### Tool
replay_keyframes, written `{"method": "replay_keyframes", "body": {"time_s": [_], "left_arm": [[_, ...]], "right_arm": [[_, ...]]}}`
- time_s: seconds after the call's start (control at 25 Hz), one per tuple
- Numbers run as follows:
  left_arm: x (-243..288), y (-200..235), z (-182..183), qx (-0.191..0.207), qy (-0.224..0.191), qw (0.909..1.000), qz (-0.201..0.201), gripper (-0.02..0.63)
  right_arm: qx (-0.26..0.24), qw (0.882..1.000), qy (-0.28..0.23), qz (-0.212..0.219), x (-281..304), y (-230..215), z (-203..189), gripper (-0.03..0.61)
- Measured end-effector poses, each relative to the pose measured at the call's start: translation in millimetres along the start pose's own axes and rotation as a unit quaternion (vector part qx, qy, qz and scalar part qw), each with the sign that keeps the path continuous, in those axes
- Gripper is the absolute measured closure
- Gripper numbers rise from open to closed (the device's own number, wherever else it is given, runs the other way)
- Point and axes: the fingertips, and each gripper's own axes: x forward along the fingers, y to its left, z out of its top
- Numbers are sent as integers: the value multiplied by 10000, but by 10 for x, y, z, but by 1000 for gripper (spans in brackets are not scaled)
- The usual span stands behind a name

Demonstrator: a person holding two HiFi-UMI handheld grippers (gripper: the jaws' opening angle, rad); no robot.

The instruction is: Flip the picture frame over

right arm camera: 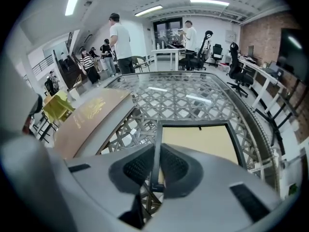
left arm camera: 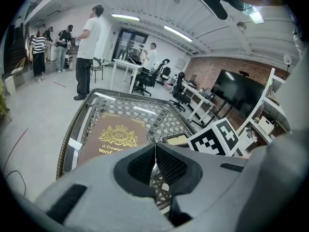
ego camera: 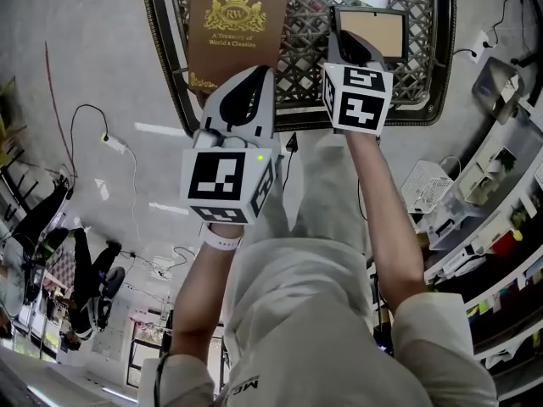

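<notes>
Picture frame [right arm camera: 200, 141] left edge pinched between right gripper [right arm camera: 156, 150] jaws.

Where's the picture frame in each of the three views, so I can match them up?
Head view: picture frame upper right, on the lattice table, right gripper at its left edge.
Left gripper view: the frame just right of centre, above the jaws.
Right gripper view: the frame at centre, left rim between the jaws.
Shared landmark: the brown book, left of the frame in all three.
</notes>
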Motion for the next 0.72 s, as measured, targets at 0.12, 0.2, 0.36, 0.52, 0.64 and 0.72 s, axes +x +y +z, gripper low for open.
{"method": "replay_keyframes", "body": {"time_s": [0.12, 0.2, 0.36, 0.52, 0.64, 0.72], "left_arm": [[-14, 33, -9, 1, 4, 10000, 25, 586], [-27, 41, -20, -9, 11, 10000, 36, 586], [-42, 56, -16, -25, 4, 10000, 42, 586], [-41, 51, -5, -32, -3, 10000, 33, 585], [-34, 53, 3, -37, -6, 10000, 37, 586], [-25, 61, 4, -37, -5, 10000, 40, 586]], "right_arm": [[102, 9999, 16, 41, 4, -6, 4, 523], [150, 9999, 22, 73, -2, -8, 1, 523], [246, 9995, 19, 179, -14, 11, -8, 525], [312, 9990, -28, 311, -57, 40, -8, 525], [387, 9983, -89, 429, -105, 65, 11, 525], [479, 9972, -153, 546, -139, 90, 33, 525]]}}
